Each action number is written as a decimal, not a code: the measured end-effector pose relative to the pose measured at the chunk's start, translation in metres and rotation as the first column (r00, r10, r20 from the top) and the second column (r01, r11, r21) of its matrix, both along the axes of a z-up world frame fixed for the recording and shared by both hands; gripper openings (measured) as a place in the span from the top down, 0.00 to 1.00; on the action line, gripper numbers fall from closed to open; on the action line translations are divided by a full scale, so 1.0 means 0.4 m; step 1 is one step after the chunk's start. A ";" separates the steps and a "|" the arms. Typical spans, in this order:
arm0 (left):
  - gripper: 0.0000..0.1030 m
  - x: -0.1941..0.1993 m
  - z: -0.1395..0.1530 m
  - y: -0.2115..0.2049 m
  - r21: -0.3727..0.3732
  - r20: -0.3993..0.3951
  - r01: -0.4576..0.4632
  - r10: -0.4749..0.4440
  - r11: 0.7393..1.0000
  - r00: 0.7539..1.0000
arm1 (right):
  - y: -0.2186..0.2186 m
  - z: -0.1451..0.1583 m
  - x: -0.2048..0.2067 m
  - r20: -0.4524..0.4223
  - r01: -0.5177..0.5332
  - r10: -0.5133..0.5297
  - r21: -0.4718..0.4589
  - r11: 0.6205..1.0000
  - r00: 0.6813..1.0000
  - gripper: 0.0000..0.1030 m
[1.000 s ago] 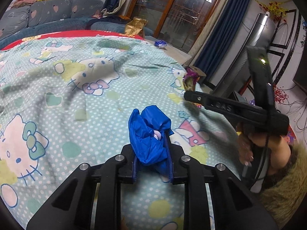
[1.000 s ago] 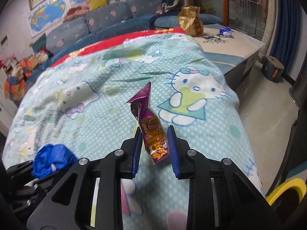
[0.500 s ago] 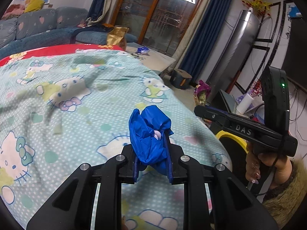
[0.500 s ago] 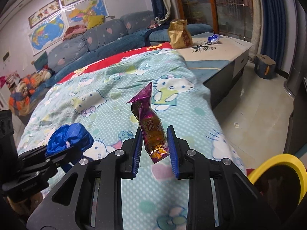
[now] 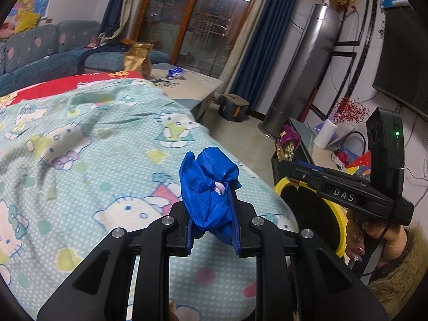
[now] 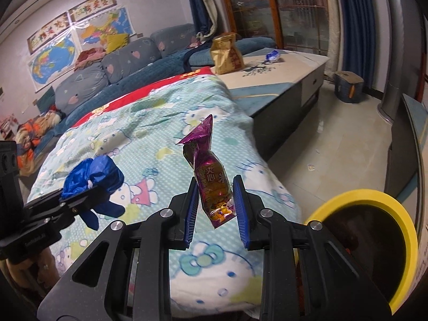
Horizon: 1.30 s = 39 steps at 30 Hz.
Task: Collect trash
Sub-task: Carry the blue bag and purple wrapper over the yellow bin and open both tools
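Both grippers tilt down over the bed point(image 5: 80, 144): our left gripper point(image 5: 211, 208) jaws clamp a blue bag point(image 5: 207, 184), our right gripper point(image 6: 215, 203) jaws a purple wrapper point(image 6: 211, 179); only the left view shows the hand point(image 5: 374, 238)

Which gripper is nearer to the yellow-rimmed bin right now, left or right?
Right. The right gripper, shut on the purple snack wrapper, sits beside the yellow-rimmed bin; the left gripper, holding the blue plastic wad, is over the bedspread, farther off.

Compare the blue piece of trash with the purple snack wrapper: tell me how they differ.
The blue piece of trash is a crumpled, plain, soft wad; the purple snack wrapper is a long, shiny packet with printed characters and a twisted tip. The blue one sits in the left tongs, the purple one in the right tongs, nearer the yellow-rimmed bin. Both are pinched and held above the bedspread.
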<state>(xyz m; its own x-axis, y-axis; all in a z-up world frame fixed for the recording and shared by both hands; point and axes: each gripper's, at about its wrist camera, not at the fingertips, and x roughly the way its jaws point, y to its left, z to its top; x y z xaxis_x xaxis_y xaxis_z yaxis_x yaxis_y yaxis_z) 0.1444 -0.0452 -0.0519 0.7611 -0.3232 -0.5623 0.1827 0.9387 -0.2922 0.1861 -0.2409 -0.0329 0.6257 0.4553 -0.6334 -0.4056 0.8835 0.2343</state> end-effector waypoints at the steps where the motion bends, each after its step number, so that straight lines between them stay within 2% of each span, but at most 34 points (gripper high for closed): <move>1: 0.80 0.000 0.003 -0.013 0.004 0.003 0.011 -0.011 1.000 1.000 | -0.012 -0.001 -0.003 -0.001 0.009 -0.009 0.002 1.000 1.000 0.80; 23: 0.80 -0.015 0.019 -0.201 0.059 0.025 0.180 -0.181 0.982 0.983 | -0.216 -0.032 -0.043 -0.044 0.198 -0.196 0.032 0.980 0.980 0.80; 39: 0.80 -0.019 0.012 -0.334 0.102 0.030 0.299 -0.303 0.949 0.952 | -0.349 -0.071 -0.066 -0.084 0.337 -0.332 0.044 0.941 0.939 0.80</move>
